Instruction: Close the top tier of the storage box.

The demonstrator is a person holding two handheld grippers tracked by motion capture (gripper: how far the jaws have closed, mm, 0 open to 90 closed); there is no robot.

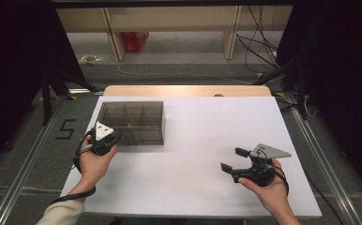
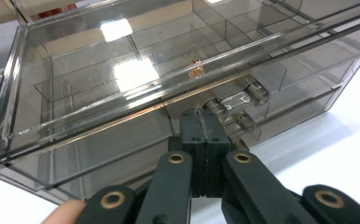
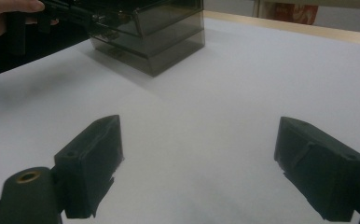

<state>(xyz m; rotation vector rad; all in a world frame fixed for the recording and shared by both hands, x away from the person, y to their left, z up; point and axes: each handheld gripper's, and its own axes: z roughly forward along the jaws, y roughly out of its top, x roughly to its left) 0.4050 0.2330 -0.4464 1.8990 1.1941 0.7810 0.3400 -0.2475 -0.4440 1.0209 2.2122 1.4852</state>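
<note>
A smoky transparent drawer box [image 1: 131,123] with several compartments stands at the table's back left. My left gripper [image 1: 119,138] is at its front face. In the left gripper view the two black jaws are pressed together, and the left gripper [image 2: 204,116] has its tips at the drawer front, right beside a clear bar handle [image 2: 236,100]. Whether the tips pinch anything I cannot tell. A small brownish item [image 2: 196,70] lies in an upper compartment. My right gripper [image 1: 233,159] hovers open over the bare white tabletop at the front right; in its own view the right gripper [image 3: 197,168] has nothing between its jaws.
The white table sheet [image 1: 202,136] ends at a wooden edge [image 1: 184,90] at the back. The drawer box [image 3: 159,32] and the left hand [image 3: 5,9] appear far off in the right gripper view. Cables [image 1: 259,42] and a red object [image 1: 135,40] lie on the floor beyond.
</note>
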